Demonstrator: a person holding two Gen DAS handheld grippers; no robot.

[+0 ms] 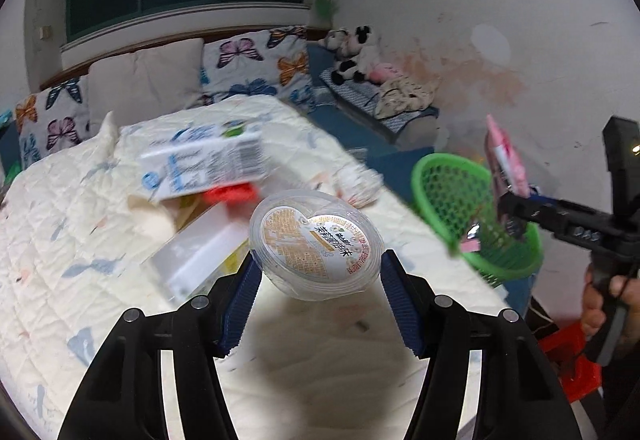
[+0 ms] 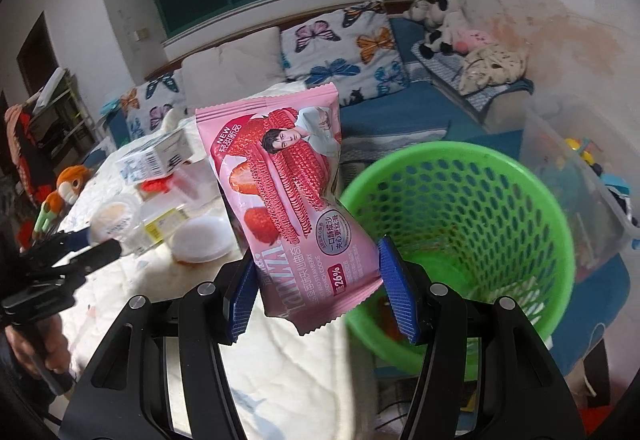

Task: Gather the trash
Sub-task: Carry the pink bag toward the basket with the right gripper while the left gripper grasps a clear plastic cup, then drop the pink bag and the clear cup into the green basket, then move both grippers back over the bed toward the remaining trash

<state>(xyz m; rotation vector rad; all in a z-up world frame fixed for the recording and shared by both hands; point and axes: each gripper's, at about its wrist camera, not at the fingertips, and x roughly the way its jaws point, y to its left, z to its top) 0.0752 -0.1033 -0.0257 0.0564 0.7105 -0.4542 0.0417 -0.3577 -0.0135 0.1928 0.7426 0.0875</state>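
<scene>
My left gripper (image 1: pixel 318 264) is shut on a clear round plastic cup (image 1: pixel 316 244) with a printed foil lid, held above the quilted bed. My right gripper (image 2: pixel 316 260) is shut on a pink strawberry cookie wrapper (image 2: pixel 294 200), held upright just left of the green mesh basket (image 2: pixel 460 240). In the left wrist view the basket (image 1: pixel 472 212) stands off the bed's right edge, with the right gripper (image 1: pixel 516 200) and the wrapper (image 1: pixel 506 160) over its rim. A milk carton (image 1: pixel 208 160), a clear plastic box (image 1: pixel 200 252) and crumpled paper (image 1: pixel 356 180) lie on the bed.
Butterfly pillows (image 1: pixel 260 64) and plush toys (image 1: pixel 352 52) sit at the head of the bed. A red stool (image 1: pixel 572 360) stands below the right hand. A round white lid (image 2: pixel 200 240) lies on the quilt. A clear storage bin (image 2: pixel 580 180) stands behind the basket.
</scene>
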